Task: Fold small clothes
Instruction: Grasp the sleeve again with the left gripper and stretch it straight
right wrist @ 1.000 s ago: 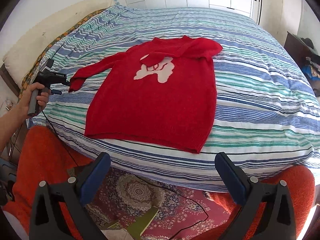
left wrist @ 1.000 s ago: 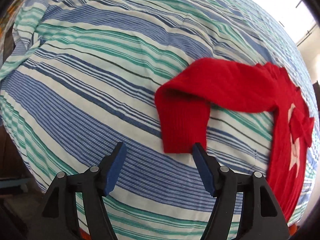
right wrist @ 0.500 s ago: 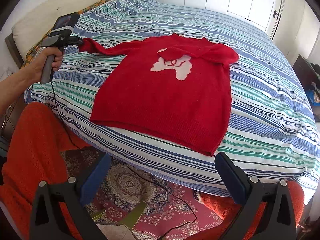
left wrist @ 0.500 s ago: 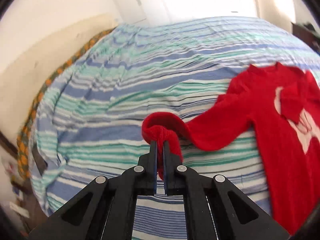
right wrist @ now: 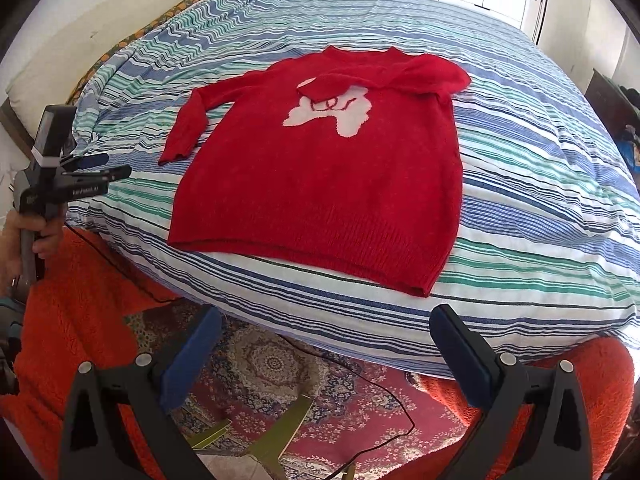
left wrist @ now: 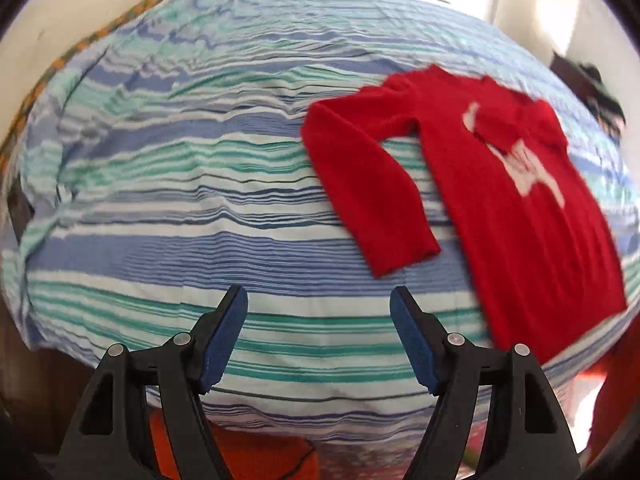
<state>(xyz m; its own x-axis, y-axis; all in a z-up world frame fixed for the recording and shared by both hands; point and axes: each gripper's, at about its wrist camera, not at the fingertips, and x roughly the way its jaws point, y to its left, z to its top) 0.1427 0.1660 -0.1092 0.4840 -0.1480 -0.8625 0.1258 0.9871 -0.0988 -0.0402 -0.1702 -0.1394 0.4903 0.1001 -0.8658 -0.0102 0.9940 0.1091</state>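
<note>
Garment: red sweater [right wrist: 320,184] lies face up and flat on the striped bed [right wrist: 540,168], pale motif on the chest, hem toward the near edge of the bed, neck toward the far side.

Long axis: hem to collar runs away from the right tool, roughly square to the near bed edge.

Right-side sleeve: already crossed over the chest [right wrist: 384,76], its cuff resting on the motif.

Left-side sleeve: the loose sleeve [left wrist: 372,184] lies on the bedding beside the body, bent at the shoulder, cuff pointing back toward the near edge; a strip of bedding shows between sleeve and body.

Left tool [left wrist: 319,344]: jaws wide apart, holding nothing, just off the bed's near-left side. In its own view the sleeve cuff lies ahead and slightly right, near but not touching.

Right tool [right wrist: 326,354]: jaws wide apart, holding nothing, hanging over the patterned rug [right wrist: 280,376] short of the bed edge, centred on the hem.

Deciding relation: the loose sleeve lies on the left tool's side, well apart from the right tool, so the left is judged the nearer for the next grasp.

Judged next move: take the cuff and carry it across the chest to match the other sleeve.

Risk: fuzzy knit may drag the shoulder along; the left wrist view is motion-blurred, so cuff edge detail is uncertain.
</note>
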